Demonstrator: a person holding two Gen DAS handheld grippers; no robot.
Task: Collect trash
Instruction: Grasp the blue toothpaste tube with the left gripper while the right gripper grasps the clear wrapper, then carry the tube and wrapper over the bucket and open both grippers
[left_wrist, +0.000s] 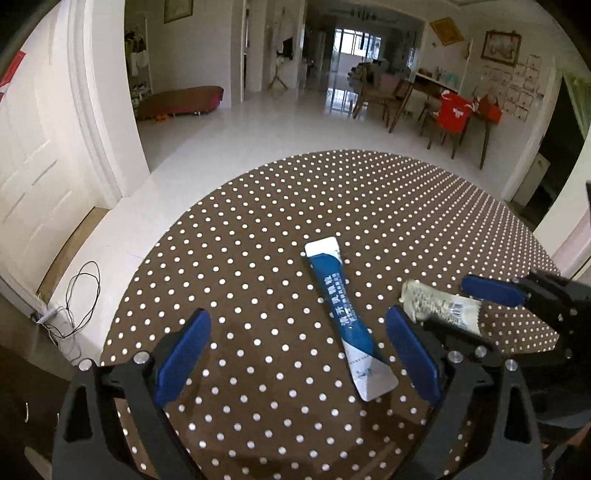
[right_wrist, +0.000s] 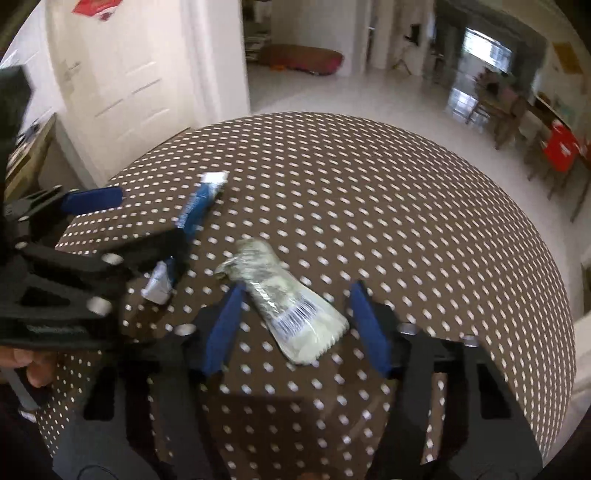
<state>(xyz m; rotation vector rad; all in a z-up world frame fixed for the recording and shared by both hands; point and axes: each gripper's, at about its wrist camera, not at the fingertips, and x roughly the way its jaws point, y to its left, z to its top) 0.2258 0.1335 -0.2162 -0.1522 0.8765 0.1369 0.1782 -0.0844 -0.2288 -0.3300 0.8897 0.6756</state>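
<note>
Blue sachet (left_wrist: 347, 321) flat on dotted table (left_wrist: 258, 229), between wide-apart left gripper (left_wrist: 299, 325) jaws.

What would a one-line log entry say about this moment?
left claw: open over blue sachet | right claw: open around clear wrapper | both lying on dotted table

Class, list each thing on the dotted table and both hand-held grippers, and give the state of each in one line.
Blue sachet: lying flat on the table, between the left gripper's fingers, not gripped.
Pale wrapper: crumpled, lying flat between the right gripper's fingers, no pad pressing on it.
Left hand-held gripper: open, straddling the blue sachet.
Right hand-held gripper: open, straddling the pale wrapper.
Dotted table: covered with a brown polka-dot cloth.
</note>
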